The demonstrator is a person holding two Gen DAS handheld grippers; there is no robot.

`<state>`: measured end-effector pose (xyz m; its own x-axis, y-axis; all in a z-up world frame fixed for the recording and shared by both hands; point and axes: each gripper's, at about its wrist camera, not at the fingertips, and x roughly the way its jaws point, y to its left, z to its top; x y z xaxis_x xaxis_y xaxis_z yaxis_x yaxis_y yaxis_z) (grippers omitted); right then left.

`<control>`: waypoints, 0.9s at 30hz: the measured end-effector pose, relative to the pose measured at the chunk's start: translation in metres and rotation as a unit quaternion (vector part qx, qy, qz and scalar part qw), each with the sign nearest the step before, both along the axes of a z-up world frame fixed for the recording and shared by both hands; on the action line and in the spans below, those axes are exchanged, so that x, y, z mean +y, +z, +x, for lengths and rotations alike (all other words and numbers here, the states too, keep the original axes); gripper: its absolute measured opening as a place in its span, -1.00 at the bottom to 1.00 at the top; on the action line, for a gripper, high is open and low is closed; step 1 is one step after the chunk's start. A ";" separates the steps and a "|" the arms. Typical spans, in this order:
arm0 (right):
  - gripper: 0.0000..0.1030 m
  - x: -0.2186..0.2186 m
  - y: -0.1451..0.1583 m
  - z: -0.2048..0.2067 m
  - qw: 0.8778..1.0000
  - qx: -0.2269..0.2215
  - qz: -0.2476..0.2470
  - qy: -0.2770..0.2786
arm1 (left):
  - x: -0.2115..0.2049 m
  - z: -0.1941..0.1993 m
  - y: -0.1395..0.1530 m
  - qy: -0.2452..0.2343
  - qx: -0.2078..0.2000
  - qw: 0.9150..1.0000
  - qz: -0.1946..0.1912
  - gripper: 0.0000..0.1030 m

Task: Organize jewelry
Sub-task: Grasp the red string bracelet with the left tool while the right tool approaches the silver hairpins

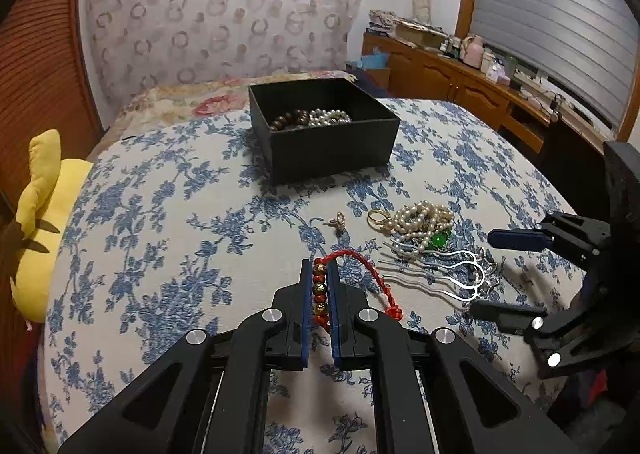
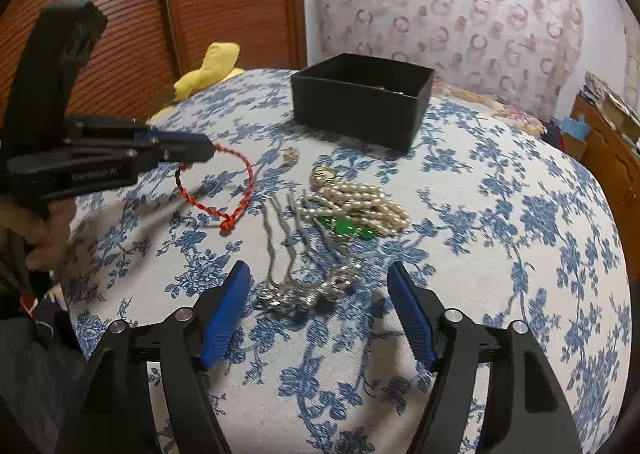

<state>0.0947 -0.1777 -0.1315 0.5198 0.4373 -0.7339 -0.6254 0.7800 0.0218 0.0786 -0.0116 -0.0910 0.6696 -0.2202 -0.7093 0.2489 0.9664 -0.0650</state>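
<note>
Blue-floral bedspread (image 1: pixel 160 213) w/ yellow plush toy (image 1: pixel 44 221) at its edge — wooden sideboard (image 1: pixel 460 81) under shuttered window (image 1: pixel 560 13).

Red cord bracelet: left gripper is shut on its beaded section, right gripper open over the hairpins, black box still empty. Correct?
Not quite: the black box is not empty. The left wrist view shows brown beads and pearls inside. The rest holds: left gripper shut on the red cord bracelet, right gripper open over the hairpins.

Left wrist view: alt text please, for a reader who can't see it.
The left gripper grips a red bracelet by its beads above a floral bedspread. Beyond sits a black box holding beads and pearls; the right gripper is open around hairpins.
</note>
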 end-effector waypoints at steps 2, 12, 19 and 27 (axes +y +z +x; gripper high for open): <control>0.53 0.005 -0.001 0.001 1.000 0.001 -0.010 0.006 | 0.003 -0.001 0.002 0.003 -0.002 1.000 0.000 -0.88; 0.54 0.013 -0.009 0.010 0.999 0.012 -0.040 0.011 | 0.009 -0.008 0.009 0.006 -0.013 1.000 -0.016 -0.88; 0.25 0.013 -0.009 0.007 0.999 0.015 -0.033 0.022 | 0.007 -0.009 0.005 0.002 -0.011 1.000 -0.021 -0.88; 0.23 0.008 -0.006 -0.003 0.999 0.012 -0.024 0.022 | 0.009 -0.009 0.000 0.005 -0.009 1.000 -0.026 -0.88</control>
